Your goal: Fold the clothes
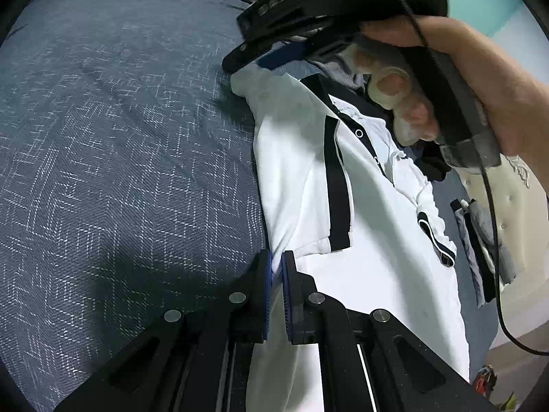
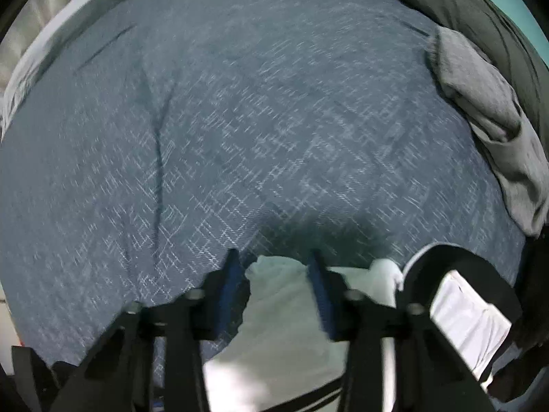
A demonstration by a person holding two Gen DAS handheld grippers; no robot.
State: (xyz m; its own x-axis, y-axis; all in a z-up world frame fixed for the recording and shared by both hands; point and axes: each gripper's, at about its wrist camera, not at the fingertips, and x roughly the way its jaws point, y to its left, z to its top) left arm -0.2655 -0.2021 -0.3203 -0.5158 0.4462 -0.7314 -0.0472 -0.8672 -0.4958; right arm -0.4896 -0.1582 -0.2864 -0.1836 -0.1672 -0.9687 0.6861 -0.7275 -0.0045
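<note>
Blue woven bedspread [image 1: 113,144] fills both views, dark quilt bunched at the far edge. White polo shirt [image 1: 370,240] with black trim lies flat on the bed, collar end far from our left hand. Left tongs [image 1: 277,271] pressed together, pinching the shirt's side edge. Right tongs [image 2: 274,267] spread, a white corner of the shirt between the jaws but not gripped; the right-wrist view is blurred. Grey garment [image 2: 494,130] sits well apart at the bed's edge. We judge the step is a lengthwise fold: we should get both grips on the same side edge, lift evenly, keep the cloth taut, and lay it over without dragging the shirt.
</note>
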